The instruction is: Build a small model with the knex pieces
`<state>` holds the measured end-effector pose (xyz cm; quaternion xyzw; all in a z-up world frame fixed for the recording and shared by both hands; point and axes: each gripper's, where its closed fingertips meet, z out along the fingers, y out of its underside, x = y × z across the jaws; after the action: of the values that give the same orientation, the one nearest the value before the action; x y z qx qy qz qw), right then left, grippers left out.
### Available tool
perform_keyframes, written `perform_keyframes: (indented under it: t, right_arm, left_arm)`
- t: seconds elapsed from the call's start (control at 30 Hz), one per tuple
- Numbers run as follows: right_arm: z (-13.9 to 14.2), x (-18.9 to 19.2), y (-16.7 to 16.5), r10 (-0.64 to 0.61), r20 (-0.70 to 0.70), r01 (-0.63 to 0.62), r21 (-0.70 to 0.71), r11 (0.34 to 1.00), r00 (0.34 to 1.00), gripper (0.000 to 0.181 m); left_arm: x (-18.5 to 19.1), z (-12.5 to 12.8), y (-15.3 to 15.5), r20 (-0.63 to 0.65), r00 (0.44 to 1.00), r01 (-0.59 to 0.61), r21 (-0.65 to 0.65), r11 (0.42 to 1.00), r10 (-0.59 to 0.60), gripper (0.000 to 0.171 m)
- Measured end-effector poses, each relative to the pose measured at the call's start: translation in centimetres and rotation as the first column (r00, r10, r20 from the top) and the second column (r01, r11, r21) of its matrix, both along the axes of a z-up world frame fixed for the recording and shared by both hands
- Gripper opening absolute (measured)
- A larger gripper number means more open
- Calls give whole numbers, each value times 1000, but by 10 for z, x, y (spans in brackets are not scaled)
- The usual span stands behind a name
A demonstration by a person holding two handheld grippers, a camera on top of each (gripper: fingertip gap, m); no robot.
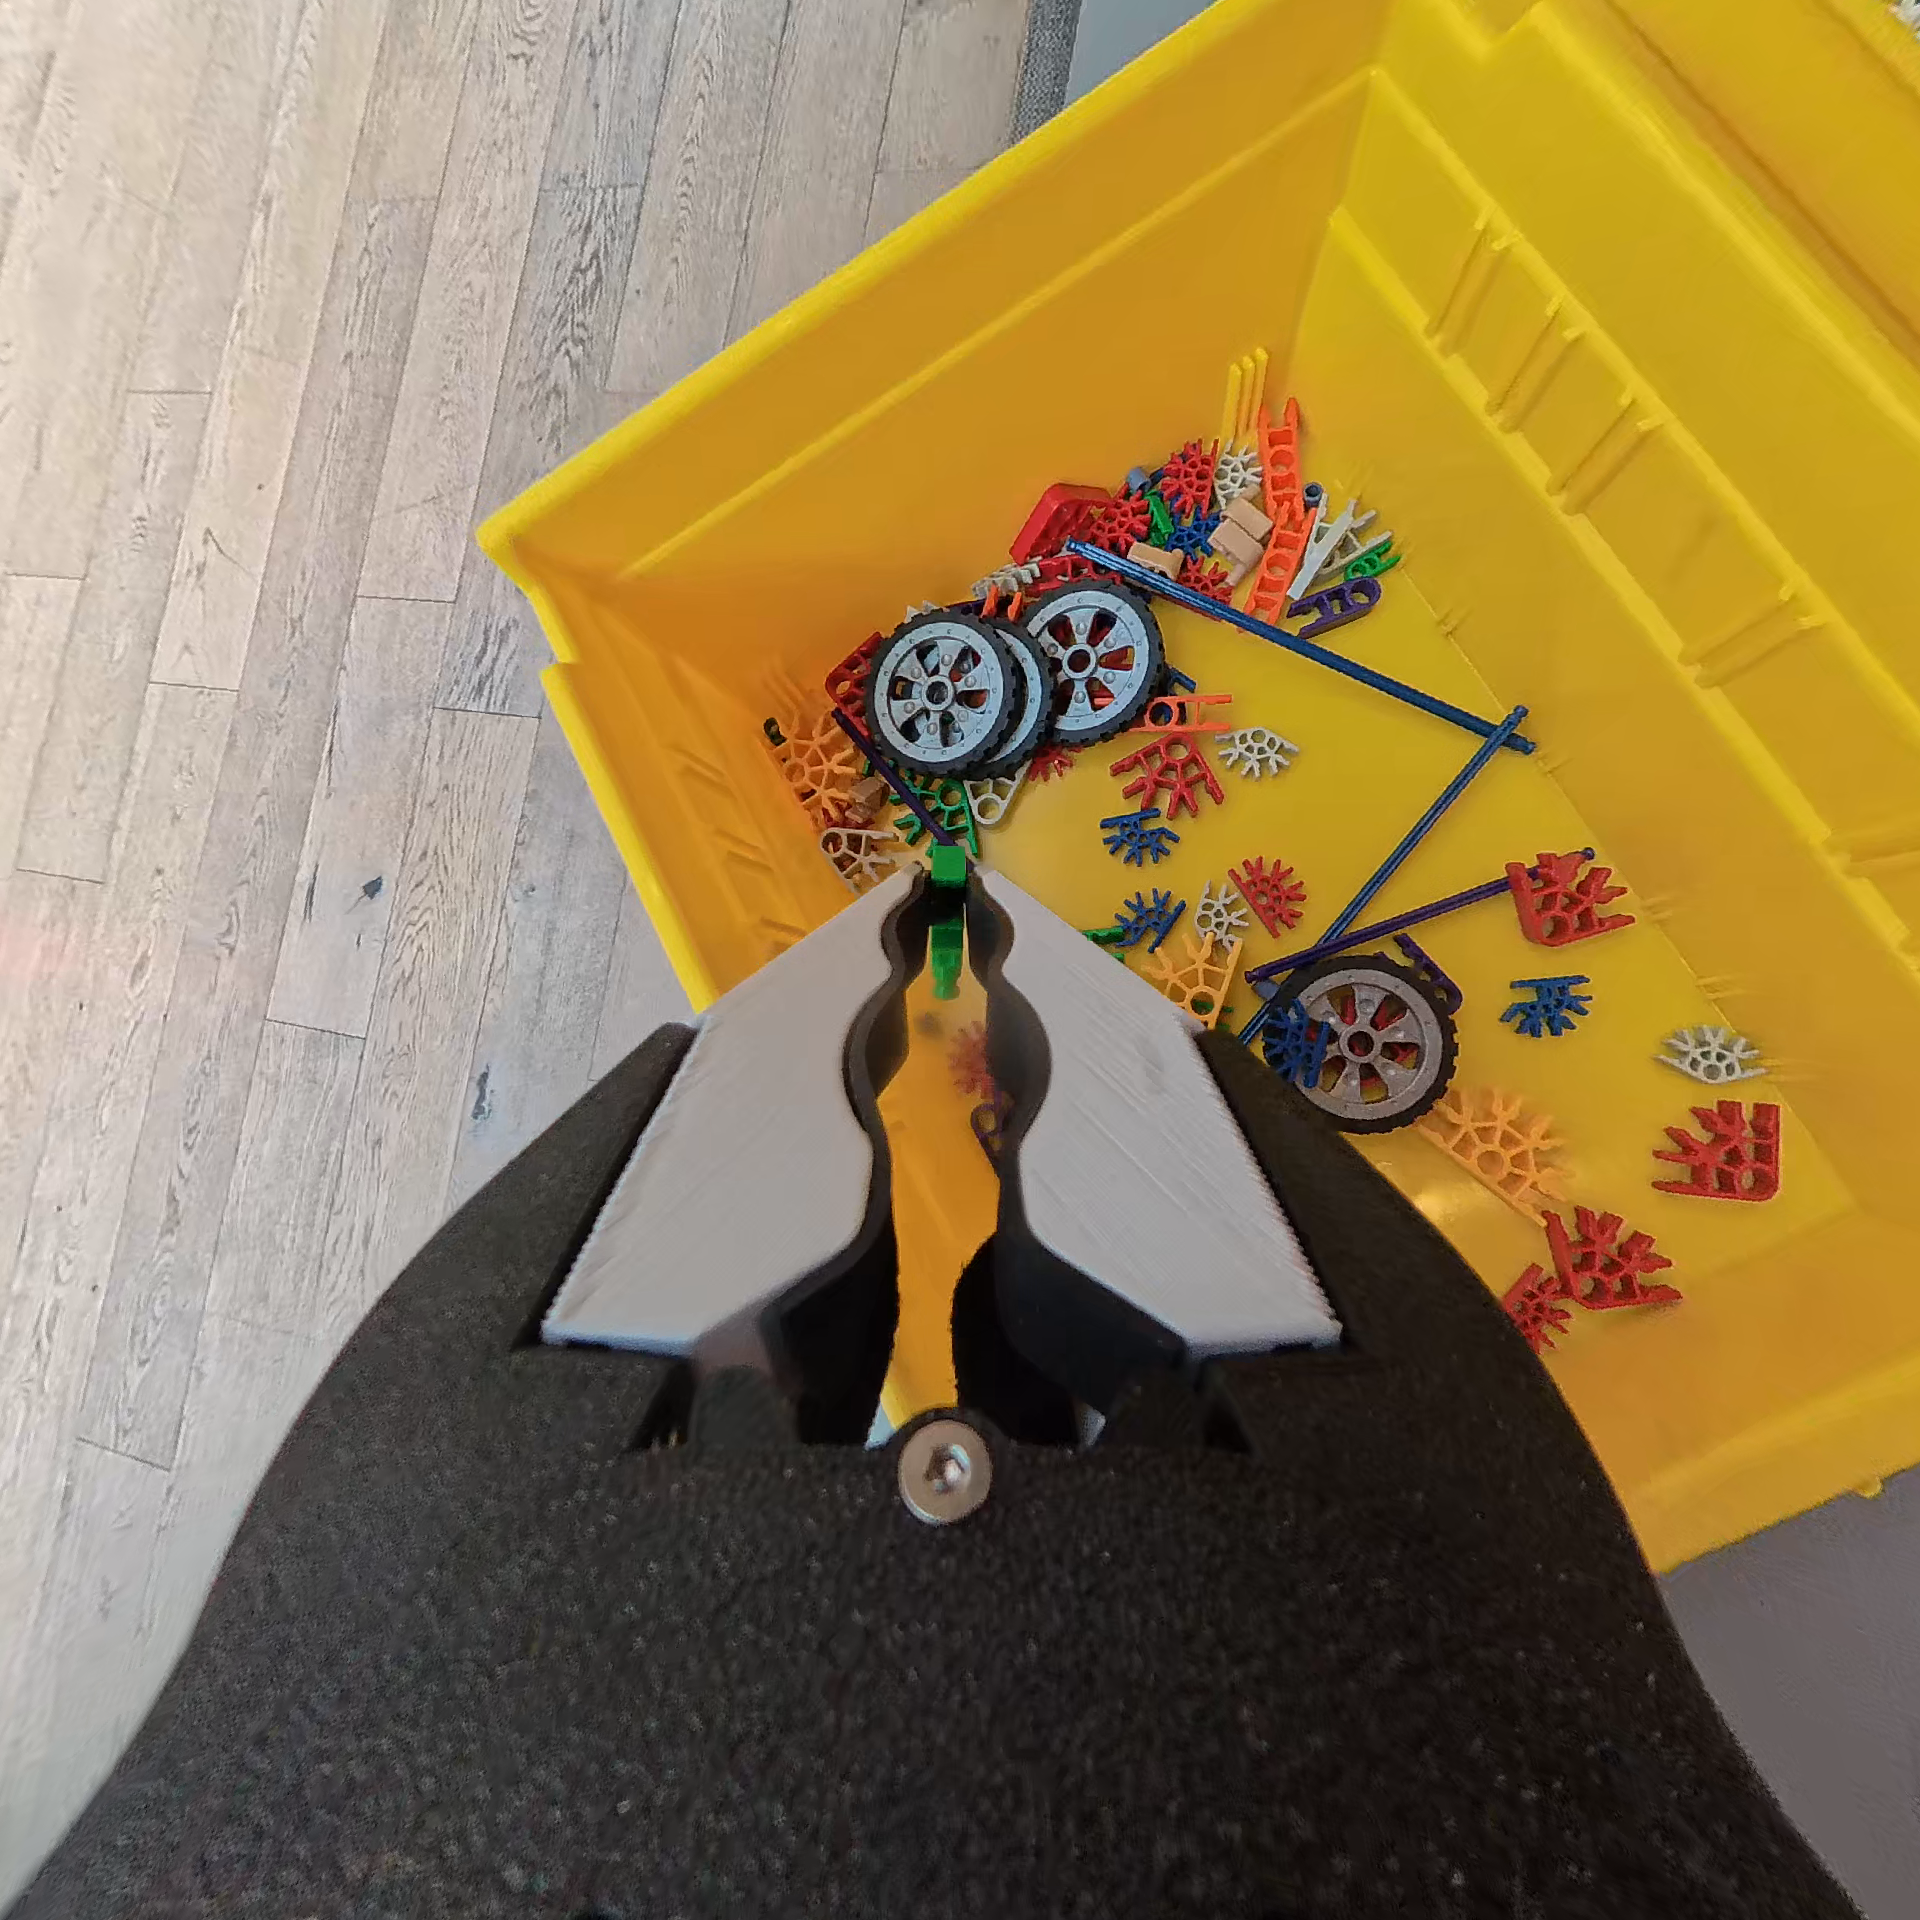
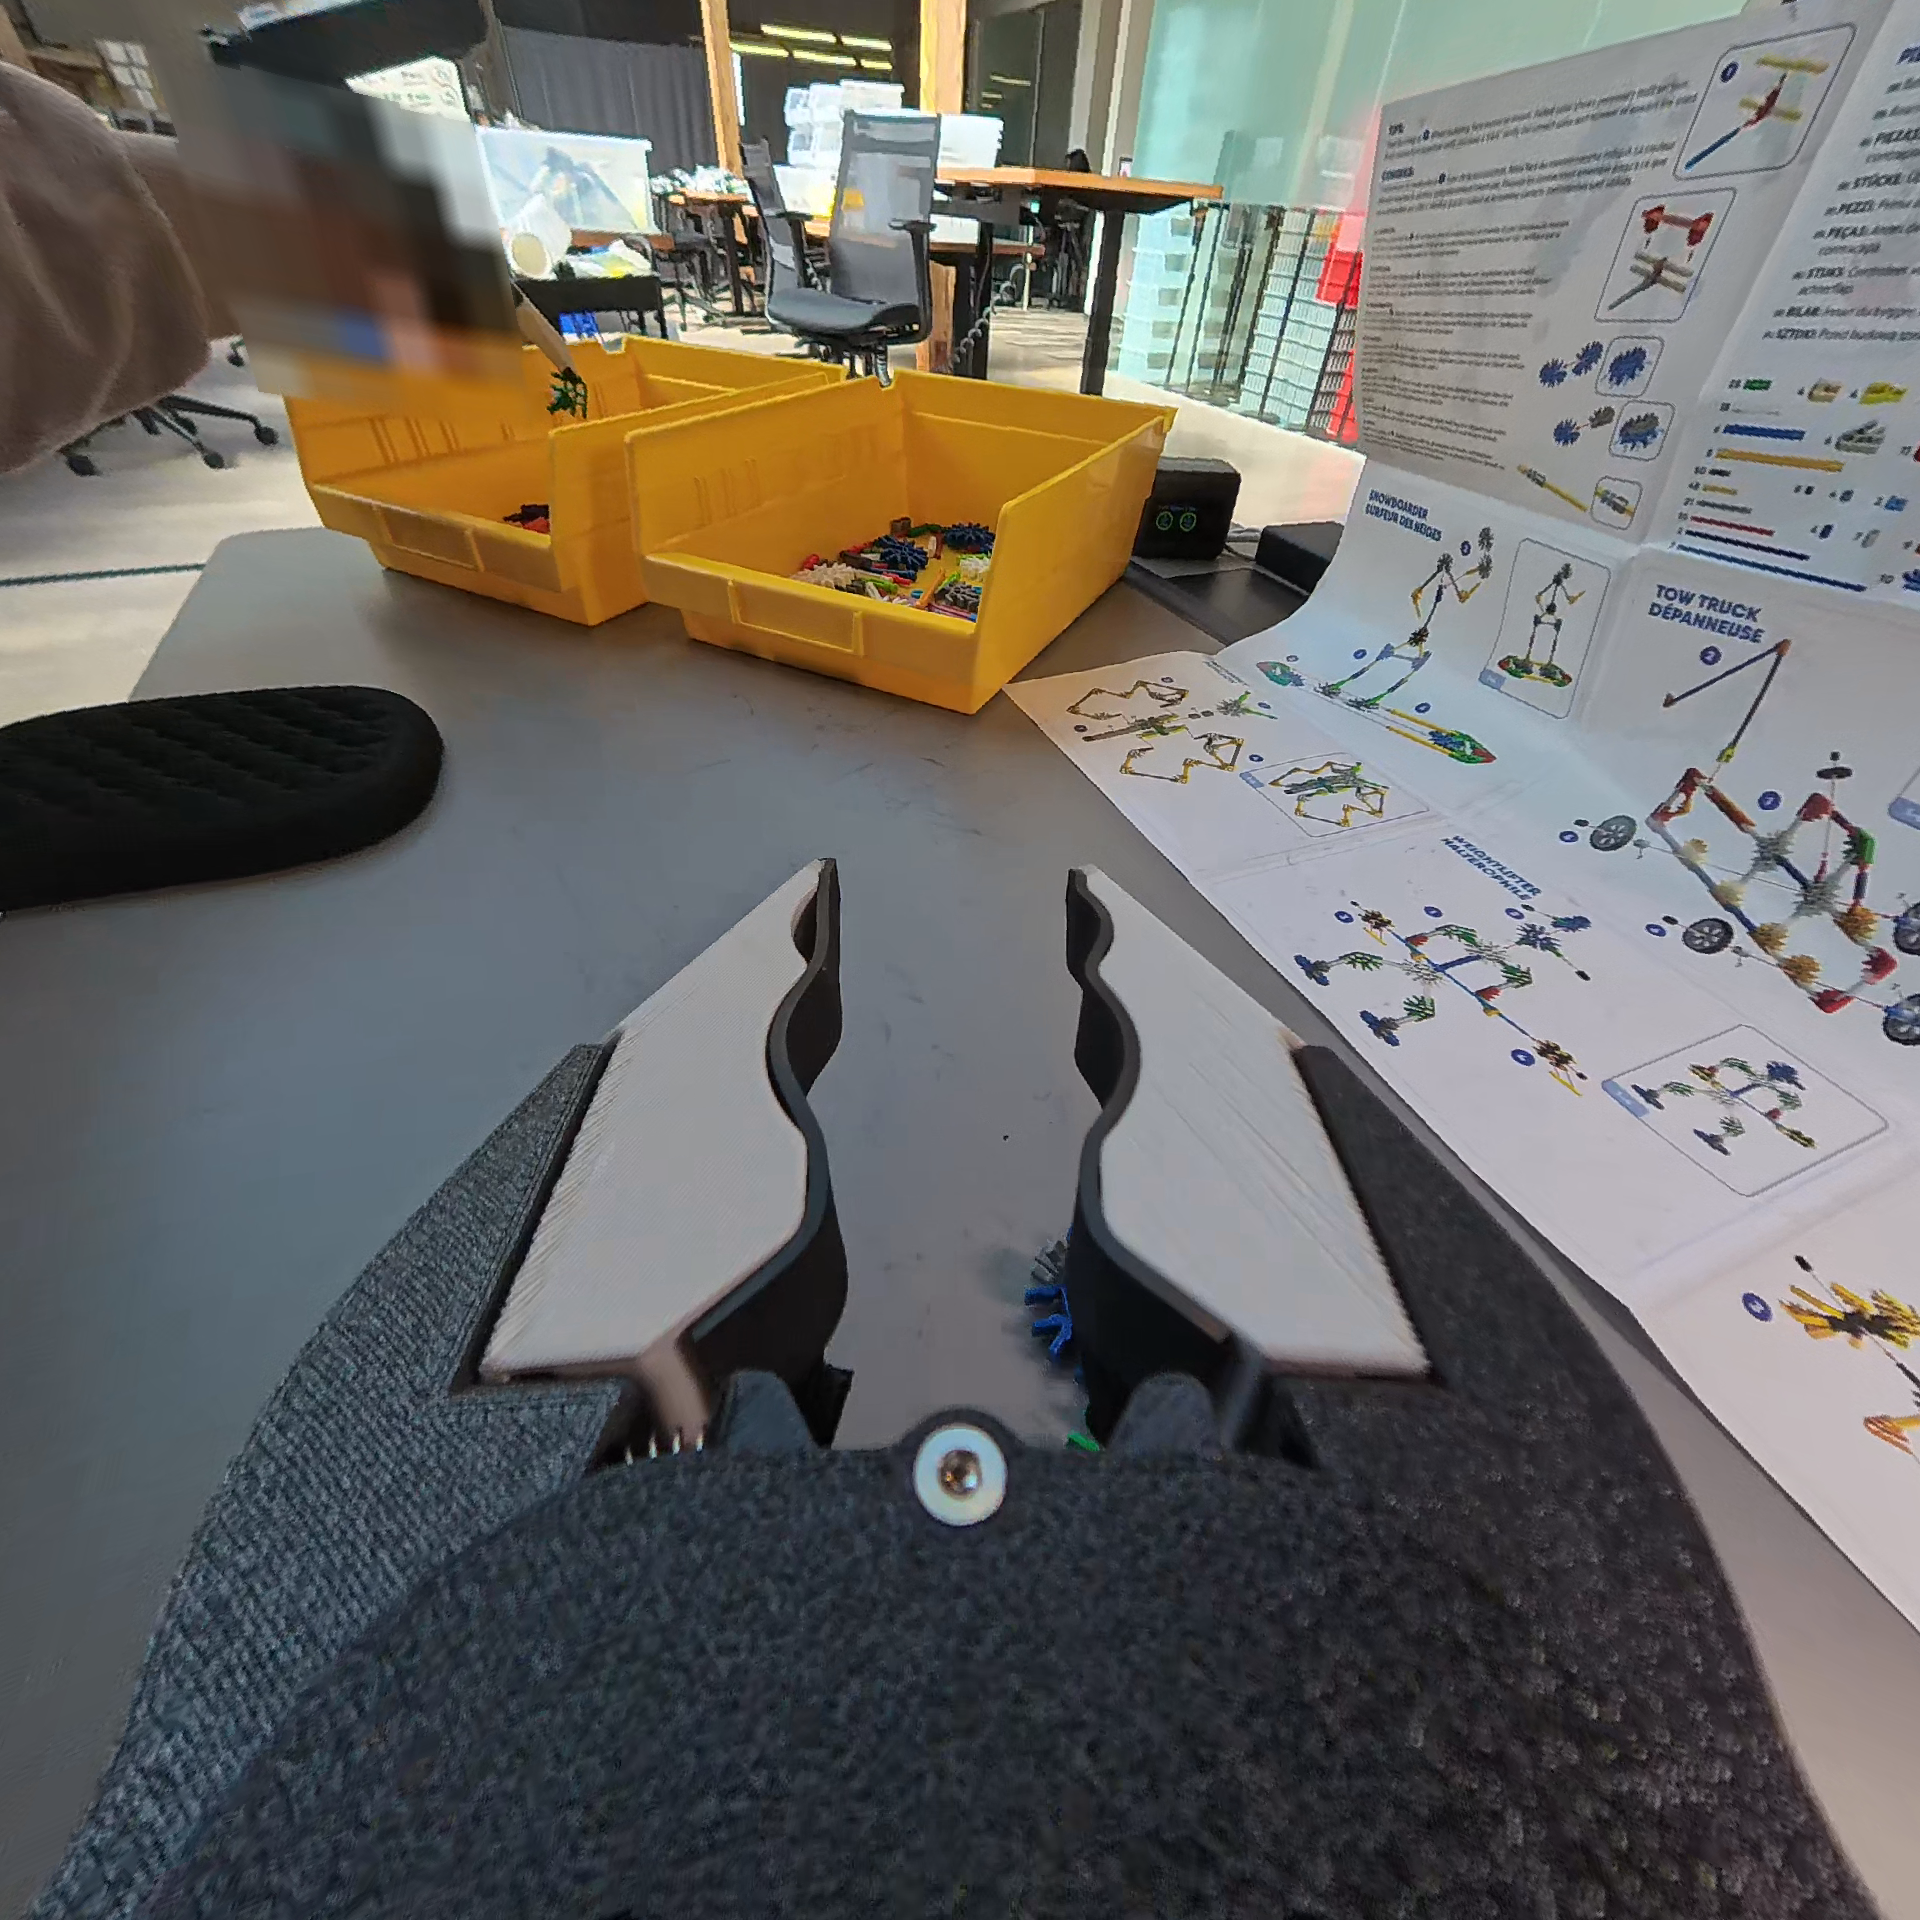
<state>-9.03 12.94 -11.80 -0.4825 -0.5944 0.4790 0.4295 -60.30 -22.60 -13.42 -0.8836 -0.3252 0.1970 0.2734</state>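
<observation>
Pinching a green piece [image 1: 943,914] over yellow bin [image 1: 935,343], left claw [image 1: 945,883] clenched, right claw [image 2: 951,883] released beside printed instruction sheet [image 2: 1558,935]

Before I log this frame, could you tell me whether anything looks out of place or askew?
Only one small thing: a few loose blue and green pieces lie on the grey table beneath the open right gripper, outside the yellow bins. The left gripper cleanly pinches a green piece.

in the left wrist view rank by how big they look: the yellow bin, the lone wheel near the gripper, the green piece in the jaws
1. yellow bin
2. lone wheel
3. green piece, held in the left gripper; being nearer the camera, it may look larger than it is.
</observation>
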Motion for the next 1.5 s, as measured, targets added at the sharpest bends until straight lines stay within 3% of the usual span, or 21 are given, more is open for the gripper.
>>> perform_keyframes:
  t: [0.37, 0.47, 0.57, 0.67, 0.77, 0.9, 1.0, 1.1, 1.2, 1.37, 1.5]
  right_arm:
    - [-1, 0, 1, 0, -3, 0, -41, 999, 1000, 42]
    - [-1, 0, 2, -4, -3, 4, -48, 999, 1000, 42]
    - [-1, 0, 3, -5, -6, 5, -48, 999, 1000, 42]
    - [3, 2, 6, -14, -7, 14, -26, 1000, 1000, 42]
    - [20, 12, 26, -85, -19, 86, 35, 996, 996, 41]
    - [23, 41, 70, -210, 86, 206, 59, 977, 974, 40]
    - [10, 58, 86, -223, 176, 220, 39, 975, 959, 40]
    - [-23, 66, 72, -101, 328, 101, 17, 995, 939, 47]
    - [-57, 65, 57, -47, 459, 14, 74, 997, 887, 62]
    - [-75, 41, 45, -37, 465, -55, 183, 982, 884, 40]
    - [-92, 34, 47, -22, 532, -90, 184, 979, 847, 24]
  left_arm:
    - [-2, 0, 11, 66, 996, 51, 46, 998, -54, 5]
    - [-4, 12, 21, 26, 998, 58, 100, 993, -61, 35]
    - [4, 43, 46, -65, 992, 118, 226, 967, -106, 47]
    - [40, 88, 87, -203, 955, 276, 334, 901, -217, 50]
    - [104, 127, 137, -349, 867, 475, 363, 802, -355, 55]
    - [212, 147, 208, -458, 731, 676, 384, 630, -506, 49]
    - [296, 132, 261, -447, 626, 777, 418, 470, -639, 40]
    - [372, 92, 310, -360, 517, 822, 460, 335, -776, 39]
    - [431, 48, 341, -289, 406, 846, 477, 237, -867, 39]
    - [474, -13, 353, -223, 260, 879, 457, 134, -940, 35]
    - [488, -31, 340, -161, 196, 864, 496, 92, -967, 33]
